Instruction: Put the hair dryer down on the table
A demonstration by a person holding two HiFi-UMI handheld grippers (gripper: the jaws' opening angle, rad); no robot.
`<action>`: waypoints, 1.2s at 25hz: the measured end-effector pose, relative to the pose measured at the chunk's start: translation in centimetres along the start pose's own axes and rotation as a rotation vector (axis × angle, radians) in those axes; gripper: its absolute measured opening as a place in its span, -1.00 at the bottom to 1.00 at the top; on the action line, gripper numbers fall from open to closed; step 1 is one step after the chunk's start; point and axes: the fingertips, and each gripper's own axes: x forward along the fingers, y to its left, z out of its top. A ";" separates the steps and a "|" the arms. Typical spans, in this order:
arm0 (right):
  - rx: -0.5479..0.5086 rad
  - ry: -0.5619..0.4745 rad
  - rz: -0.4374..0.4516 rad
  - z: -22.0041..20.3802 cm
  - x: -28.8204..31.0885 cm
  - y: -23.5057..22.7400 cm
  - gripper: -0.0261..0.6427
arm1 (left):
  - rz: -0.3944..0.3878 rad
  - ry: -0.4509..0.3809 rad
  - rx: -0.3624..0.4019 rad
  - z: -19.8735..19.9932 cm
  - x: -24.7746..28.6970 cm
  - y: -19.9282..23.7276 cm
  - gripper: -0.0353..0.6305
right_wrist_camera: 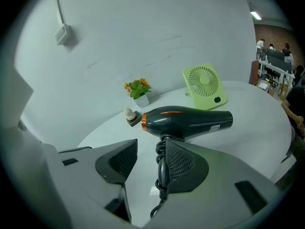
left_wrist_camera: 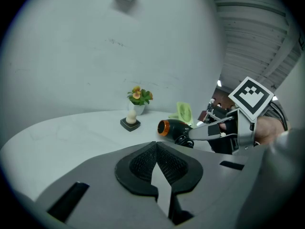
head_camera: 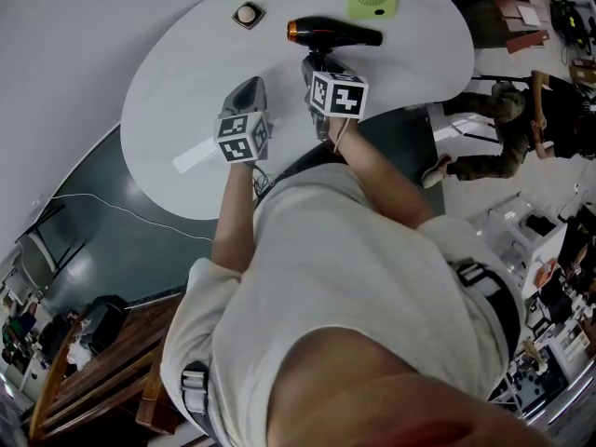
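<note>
Hair dryer (right_wrist_camera: pixel 188 119) is lying on its side on the white table (head_camera: pixel 186 110), upper middle of the head view, with the orange-ringed end to the left and the green fan (right_wrist_camera: pixel 203 86) just behind it. Your right gripper (right_wrist_camera: pixel 151 149) sits just below it in the frame, jaws apart and gripping nothing. The handle and looped cord (right_wrist_camera: pixel 162 177) run down right alongside the right-hand jaw's inner pad, clear of the other one. Your left gripper (left_wrist_camera: pixel 156 147) has its jaws closed together, empty.

Hair dryer (head_camera: pixel 335 33): dark body, orange ring at left end. Lies on its side, far part of white desk (head_camera: pixel 177 91); cord (right_wrist_camera: pixel 162 175) coiled at handle.
</note>
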 end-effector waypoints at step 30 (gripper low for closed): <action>-0.522 -0.092 0.282 -1.6 -2.7 6.3 -0.93 | 0.107 -0.096 -0.117 -1.0 -4.3 -1.0 -0.84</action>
